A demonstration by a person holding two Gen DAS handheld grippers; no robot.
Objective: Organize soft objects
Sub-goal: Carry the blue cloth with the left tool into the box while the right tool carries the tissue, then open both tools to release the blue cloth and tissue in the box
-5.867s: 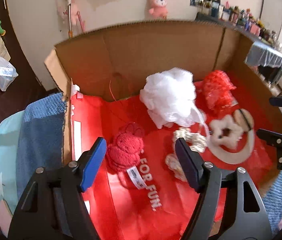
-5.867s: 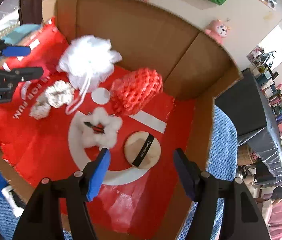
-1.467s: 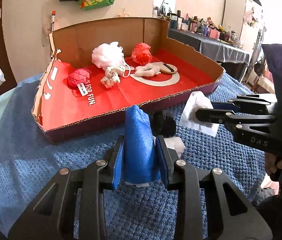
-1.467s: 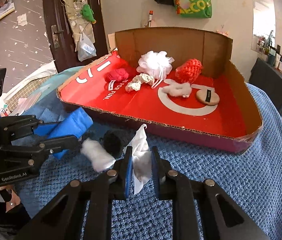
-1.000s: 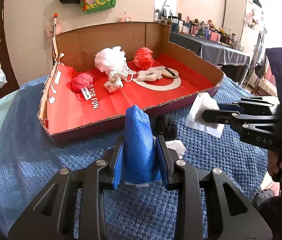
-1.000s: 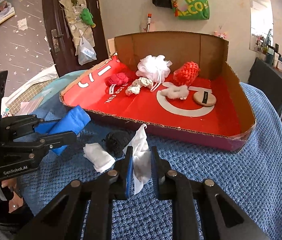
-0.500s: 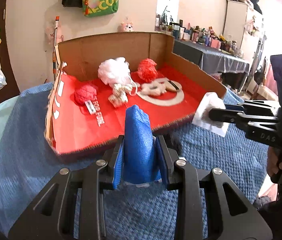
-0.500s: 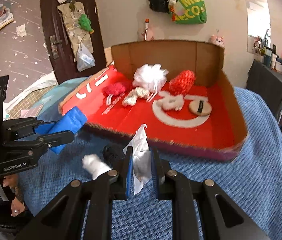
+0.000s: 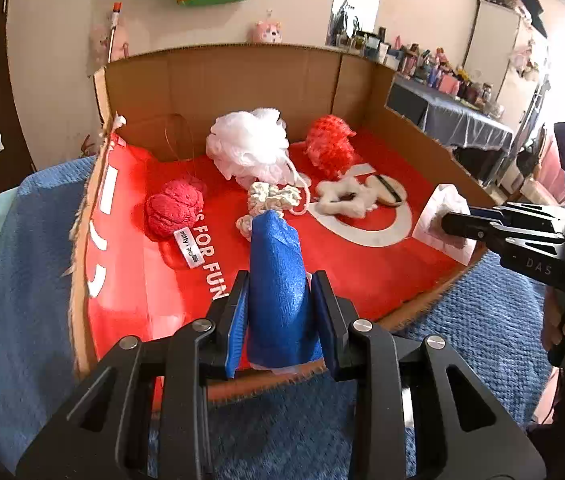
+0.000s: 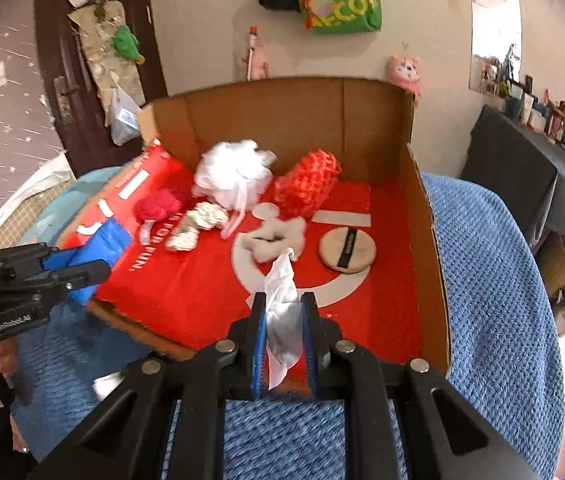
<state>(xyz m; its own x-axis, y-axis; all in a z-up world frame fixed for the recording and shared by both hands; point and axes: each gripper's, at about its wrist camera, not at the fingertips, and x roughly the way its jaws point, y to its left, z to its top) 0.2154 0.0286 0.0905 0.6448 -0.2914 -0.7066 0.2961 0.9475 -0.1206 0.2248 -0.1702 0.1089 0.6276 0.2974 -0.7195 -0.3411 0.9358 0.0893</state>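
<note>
Now the blue soft piece (image 9: 278, 280) is clamped between the pads of the left gripper (image 9: 280, 312), and it hangs just over the near edge of the cardboard box (image 9: 242, 76), not yet set down on the red floor of the box. The white tissue (image 10: 282, 304) is pinched in the closed right gripper (image 10: 282, 336); it also hangs over the near edge of the box, more to the right wall.

Inside the box several soft things already lie. The white bath pouf (image 9: 248, 148) and the red mesh sponge (image 9: 328, 146) are near the back wall. In front of the pouf lie the cream knitted piece (image 9: 270, 200) and the white fluffy scrunchie (image 9: 346, 200), and the round powder puff (image 10: 346, 250) lies just beside the scrunchie, toward the right wall. The red plush ball (image 9: 174, 208) with its label sits toward the left wall of the box.

As I judge it, most of the task is done: six things are in the box and two more are carried to it. What is left is to lower both pieces onto the free red floor near the front of the box and open the grippers. In front of the box, on the blue blanket (image 10: 494, 280), a white blurred spot shows beside the right gripper; I cannot tell what it is, so perhaps something more waits there.
</note>
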